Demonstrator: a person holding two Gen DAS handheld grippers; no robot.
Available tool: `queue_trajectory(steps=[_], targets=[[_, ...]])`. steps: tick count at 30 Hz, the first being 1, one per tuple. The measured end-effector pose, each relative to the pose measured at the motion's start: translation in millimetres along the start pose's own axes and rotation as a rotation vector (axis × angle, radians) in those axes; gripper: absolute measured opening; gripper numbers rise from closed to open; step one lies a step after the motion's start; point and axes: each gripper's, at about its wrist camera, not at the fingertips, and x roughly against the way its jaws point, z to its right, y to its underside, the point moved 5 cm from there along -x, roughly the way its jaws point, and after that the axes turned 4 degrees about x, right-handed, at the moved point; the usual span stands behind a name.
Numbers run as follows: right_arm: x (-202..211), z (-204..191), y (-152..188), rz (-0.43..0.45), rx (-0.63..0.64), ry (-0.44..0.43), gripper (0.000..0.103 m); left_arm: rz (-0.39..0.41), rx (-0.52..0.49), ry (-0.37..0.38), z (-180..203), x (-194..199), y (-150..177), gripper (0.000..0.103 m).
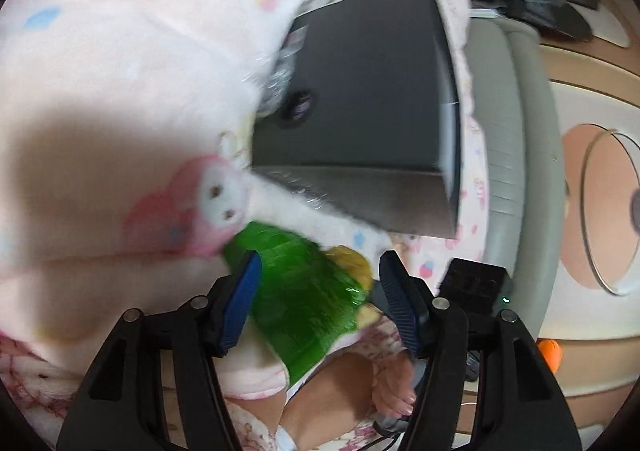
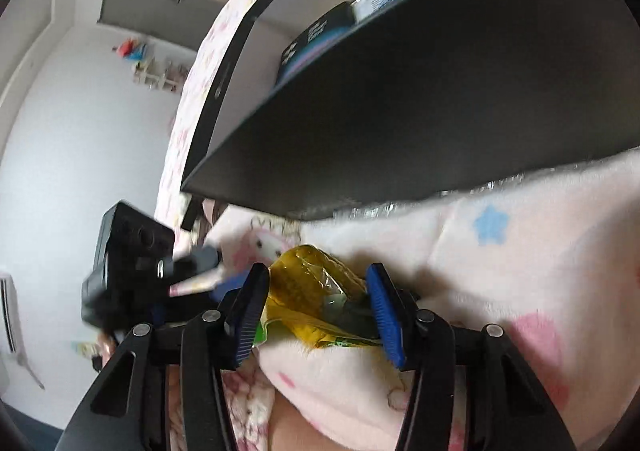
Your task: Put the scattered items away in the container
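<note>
Left wrist view: a pink fleece blanket [image 1: 120,91] carries a black box [image 1: 372,83]. Below it lies a green packet [image 1: 304,291] between the left gripper's [image 1: 318,303] spread fingers. The right gripper [image 2: 316,307] brackets its yellow end [image 2: 308,291], grip uncertain.

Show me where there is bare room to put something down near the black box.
Bare pink fleece blanket lies open left of the black cardboard box. Another bare stretch lies right of the right gripper, below the box wall. It is crowded at the box's near corner, where the left gripper and green wrapper sit.
</note>
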Motion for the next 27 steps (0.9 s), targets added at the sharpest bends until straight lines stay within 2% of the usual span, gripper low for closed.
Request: queue_trajectory(steps=[3, 5, 9, 13, 15, 17, 23, 27], targets=[[1.5, -4.7, 7.0, -0.014, 0.019, 0.008, 0.047, -0.033, -0.067, -0.122, 2.8, -13.0, 10.9, 0.062], [-2.2, -15.6, 11.4, -0.024, 0.051, 0.025, 0.047, -0.036, -0.084, -0.149, 3.2, -17.8, 12.2, 0.063], [-2.1, -22.4, 14.2, -0.032, 0.076, 0.034, 0.047, -0.010, -0.035, -0.123, -2.0, -12.9, 14.2, 0.063], [4.0, -9.8, 14.8, -0.046, 0.050, 0.023, 0.047, -0.007, -0.051, -0.180, 9.2, -19.3, 8.5, 0.063], [1.8, -10.0, 14.0, -0.042, 0.044, 0.026, 0.047, -0.021, -0.055, -0.157, 7.3, -13.6, 7.9, 0.069], [0.5, -11.6, 14.6, -0.038, 0.051, 0.037, 0.048, -0.044, -0.039, -0.137, 3.6, -12.1, 5.0, 0.070], [1.8, -10.0, 14.1, -0.036, 0.049, 0.051, 0.049, -0.067, -0.047, -0.159, 6.5, -24.5, -0.2, 0.070], [0.0, -17.4, 15.9, -0.048, 0.119, 0.066, 0.050, -0.061, -0.043, -0.164, 6.0, -27.1, -2.6, 0.073]])
